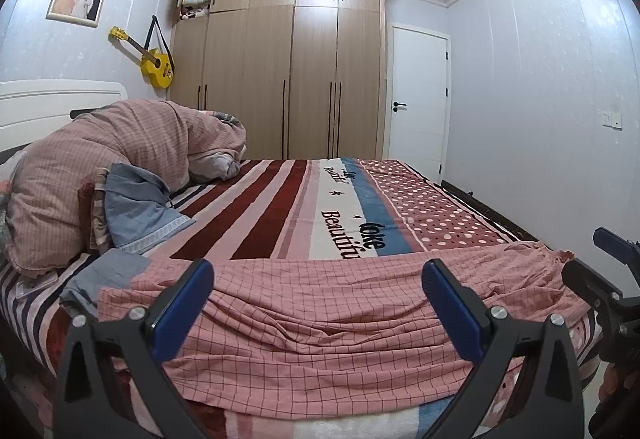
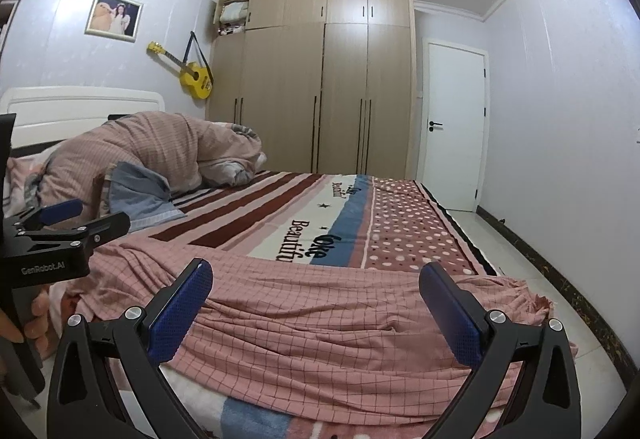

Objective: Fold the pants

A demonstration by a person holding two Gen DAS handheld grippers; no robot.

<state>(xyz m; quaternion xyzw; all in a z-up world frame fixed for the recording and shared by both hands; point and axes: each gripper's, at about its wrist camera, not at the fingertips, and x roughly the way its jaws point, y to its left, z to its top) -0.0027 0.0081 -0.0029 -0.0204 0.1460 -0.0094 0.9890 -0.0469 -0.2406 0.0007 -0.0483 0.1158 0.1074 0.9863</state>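
Note:
The pink checked pants (image 1: pixel 320 323) lie spread along the near edge of the bed, wrinkled, with one end hanging off the right side (image 2: pixel 532 303). My left gripper (image 1: pixel 318 279) is open above the pants, holding nothing. My right gripper (image 2: pixel 316 283) is open above the pants (image 2: pixel 320 335) too, empty. In the right wrist view the left gripper (image 2: pixel 60 231) shows at the left edge. In the left wrist view the right gripper (image 1: pixel 608 287) shows at the right edge.
The striped and dotted bedspread (image 1: pixel 304 207) covers the bed. A bunched pink quilt (image 1: pixel 128 155) and blue-grey clothes (image 1: pixel 136 211) lie at the headboard end. A wardrobe (image 1: pixel 288 71), a white door (image 1: pixel 416 99) and tiled floor (image 2: pixel 520 239) are beyond.

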